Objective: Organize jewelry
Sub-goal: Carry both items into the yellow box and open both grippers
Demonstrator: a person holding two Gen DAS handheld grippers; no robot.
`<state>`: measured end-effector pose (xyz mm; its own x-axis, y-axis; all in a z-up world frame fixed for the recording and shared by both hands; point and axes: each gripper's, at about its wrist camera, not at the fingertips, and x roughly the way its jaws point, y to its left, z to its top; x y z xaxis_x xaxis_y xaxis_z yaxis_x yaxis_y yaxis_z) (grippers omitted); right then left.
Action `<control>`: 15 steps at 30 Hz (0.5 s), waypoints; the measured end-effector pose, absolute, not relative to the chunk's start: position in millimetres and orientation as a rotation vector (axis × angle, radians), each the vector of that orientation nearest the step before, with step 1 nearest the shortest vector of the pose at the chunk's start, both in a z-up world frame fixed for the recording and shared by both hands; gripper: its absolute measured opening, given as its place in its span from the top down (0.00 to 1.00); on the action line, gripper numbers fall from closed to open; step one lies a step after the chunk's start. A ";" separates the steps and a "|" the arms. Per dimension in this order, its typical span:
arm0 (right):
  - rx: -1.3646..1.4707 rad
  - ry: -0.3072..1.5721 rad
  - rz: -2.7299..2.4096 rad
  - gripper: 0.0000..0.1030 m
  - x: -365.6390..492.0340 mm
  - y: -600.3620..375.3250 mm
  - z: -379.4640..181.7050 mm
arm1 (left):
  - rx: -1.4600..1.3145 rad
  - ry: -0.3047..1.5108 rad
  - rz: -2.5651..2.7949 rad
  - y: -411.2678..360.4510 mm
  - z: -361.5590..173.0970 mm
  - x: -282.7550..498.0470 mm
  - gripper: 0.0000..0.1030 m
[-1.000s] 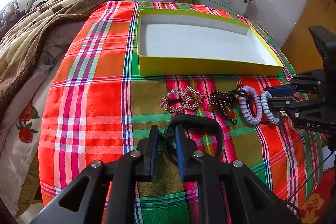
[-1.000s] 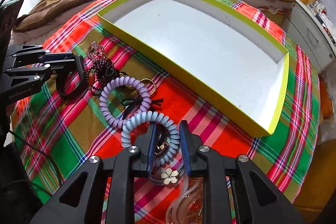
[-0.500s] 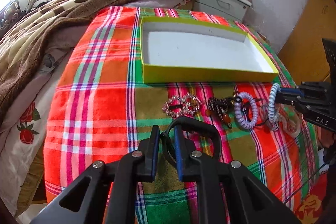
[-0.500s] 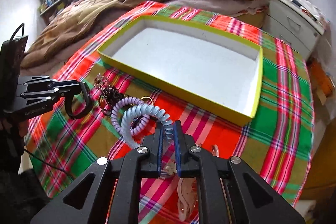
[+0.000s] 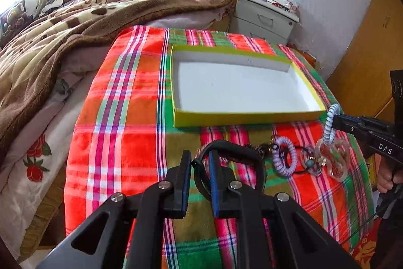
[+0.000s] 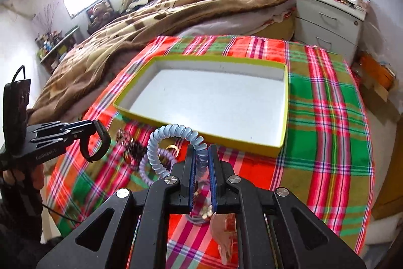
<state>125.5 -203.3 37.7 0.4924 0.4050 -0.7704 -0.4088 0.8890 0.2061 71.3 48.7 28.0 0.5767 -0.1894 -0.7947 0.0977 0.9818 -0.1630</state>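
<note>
A yellow-rimmed box (image 5: 241, 119) with a white, empty floor lies on the plaid cloth; it also shows in the right wrist view (image 6: 241, 140). My left gripper (image 5: 199, 165) is shut on a black bangle (image 5: 236, 146), held above the cloth. It shows in the right wrist view (image 6: 94, 129) with the bangle (image 6: 100, 143). My right gripper (image 6: 201, 158) is shut on a light-blue spiral hair tie (image 6: 161, 140), lifted near the box's front edge. The tie also shows in the left wrist view (image 5: 328, 125). A purple spiral tie (image 5: 284, 155) and clear clips (image 5: 335, 160) lie on the cloth.
A dark bead cluster (image 6: 134, 148) and a gold ring (image 6: 172, 148) lie on the cloth. A brown blanket (image 5: 75, 24) covers the bed to the left. A white nightstand (image 5: 264, 17) stands behind. A wooden wardrobe (image 5: 365, 62) is at the right.
My right gripper closed on the light-blue spiral tie and lifted it off the cloth toward the box. My left gripper rose with the black bangle.
</note>
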 end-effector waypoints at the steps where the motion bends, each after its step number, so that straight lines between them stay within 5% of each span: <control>1: 0.001 0.931 0.488 0.91 129.0 -203.2 39.8 | -0.100 0.936 -0.167 48.5 30.6 73.9 0.86; 15: 0.055 0.945 0.365 0.90 198.3 -211.3 40.7 | -0.116 0.910 -0.158 46.4 45.5 154.9 0.86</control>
<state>198.3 -211.3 40.7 0.5295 0.3292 -0.7819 -0.2819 0.9376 0.2039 154.9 46.4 45.5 0.6032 -0.1857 -0.7757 0.0873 0.9821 -0.1671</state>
